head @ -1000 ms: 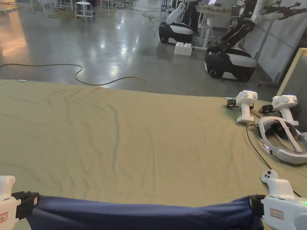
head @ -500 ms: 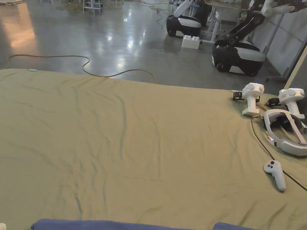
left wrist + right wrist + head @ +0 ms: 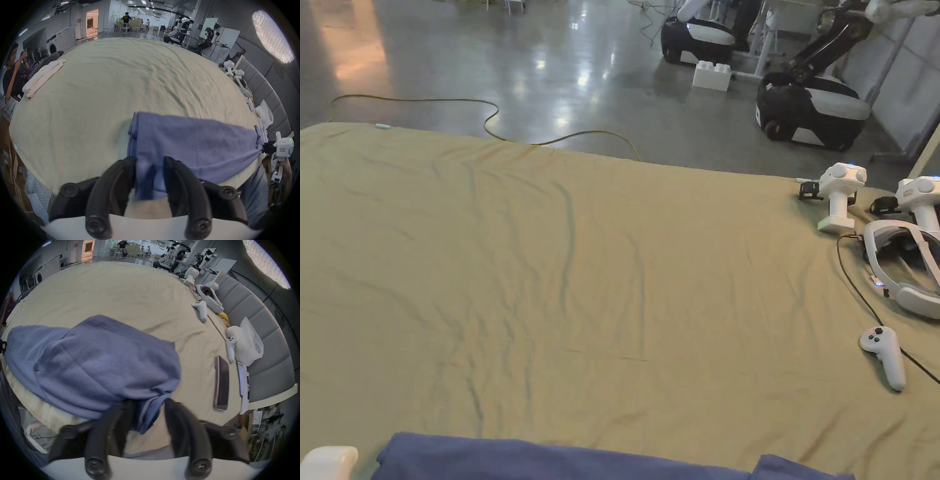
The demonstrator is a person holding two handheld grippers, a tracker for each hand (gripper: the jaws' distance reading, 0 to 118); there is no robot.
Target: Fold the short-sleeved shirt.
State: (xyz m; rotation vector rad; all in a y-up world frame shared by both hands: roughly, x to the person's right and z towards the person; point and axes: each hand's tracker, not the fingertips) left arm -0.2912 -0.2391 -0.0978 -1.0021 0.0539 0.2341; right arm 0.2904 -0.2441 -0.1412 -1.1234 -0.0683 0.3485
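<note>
A wide bed point(image 3: 600, 262) under a wrinkled tan sheet point(image 3: 113, 91) spreads across the head view, with a grey padded headboard point(image 3: 253, 324) along its right side. Past its far edge lies a shiny concrete floor point(image 3: 487, 56) crossed by a yellow cable point(image 3: 487, 122), where wheeled robots point(image 3: 812, 103) stand.

The blue shirt point(image 3: 562, 459) lies along the bed's near edge, stretched sideways between the two grippers. In the left gripper view the shirt point(image 3: 194, 142) runs from that gripper across to the right gripper point(image 3: 266, 148), whose black fingers pinch its far end. The left gripper point(image 3: 150, 164) has a bunched fold of shirt between its fingers, which are set narrowly and press the cloth from both sides. In the right gripper view the shirt point(image 3: 97, 366) is heaped in soft folds, and a corner of it hangs between the fingers of the right gripper point(image 3: 150, 404), gripped by both.

A folded white cloth point(image 3: 42, 78) lies at the bed's far left edge, and a person point(image 3: 13, 69) stands beside it.

On the right side of the bed lie a white headset point(image 3: 903, 265), two upright white handles point(image 3: 840, 197) just beyond it, and a small controller point(image 3: 884, 356) nearer. A dark tablet point(image 3: 221, 382) and a plastic bag point(image 3: 250, 344) rest by the headboard.
</note>
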